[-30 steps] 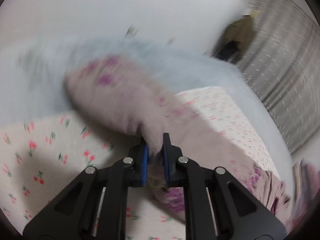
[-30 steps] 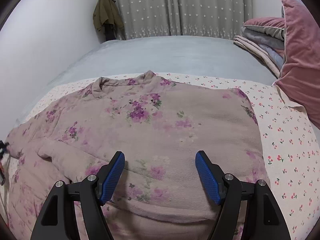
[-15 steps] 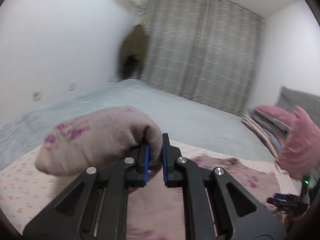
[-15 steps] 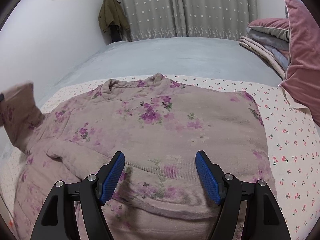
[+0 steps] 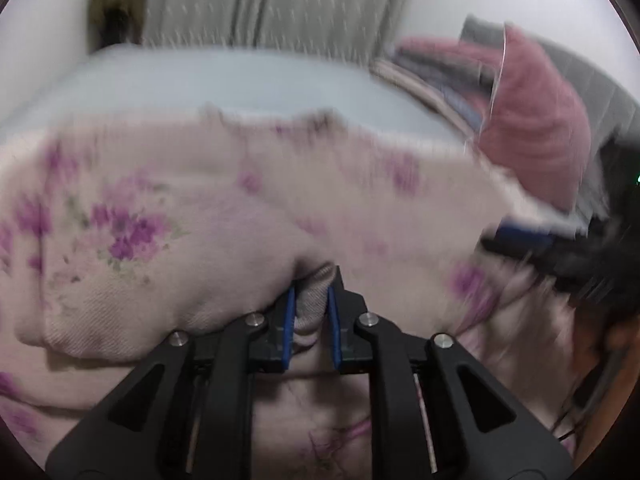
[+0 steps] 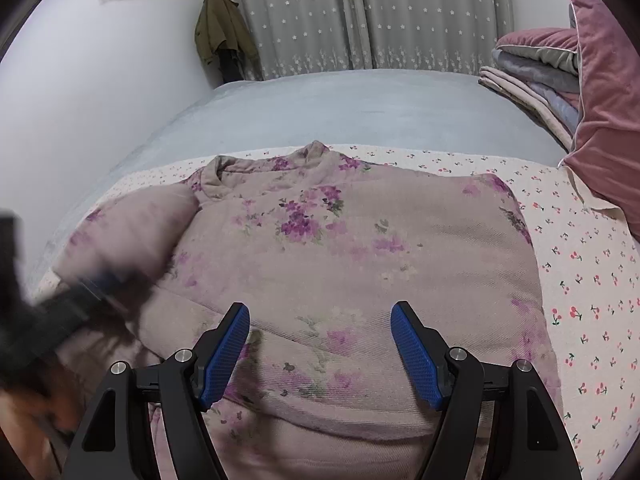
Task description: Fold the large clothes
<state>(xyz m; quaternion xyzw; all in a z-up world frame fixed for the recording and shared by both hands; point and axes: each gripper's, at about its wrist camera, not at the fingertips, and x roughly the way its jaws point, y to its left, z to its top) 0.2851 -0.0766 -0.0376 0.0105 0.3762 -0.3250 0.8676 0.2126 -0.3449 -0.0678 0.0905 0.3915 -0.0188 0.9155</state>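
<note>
centrally, spread flat on the cherry-print sheet of the bed: a mauve floral top, collar toward the curtain, body filling the middle of the right wrist view; left hand-held gripper clamped narrow on a ribbed cuff of the sleeve, blue pads pinching the fabric, sleeve draped thick over the left finger and lying across the top's chest; left wrist view blurred, detail soft; same gripper seen from the right wrist view as a dark smear at the left edge, over the top's left shoulder area; right hand-held gripper spread wide, holding nothing, poised just above the lower front of the top, whether touching the cloth cannot tell; also seen in the left wrist view as a blurred dark shape at the right; pink cushion propped at the bed's right side, touching the sheet's edge; folded blankets stacked just behind it; olive jacket hanging at the wall beside the curtain, well apart from the top.
</note>
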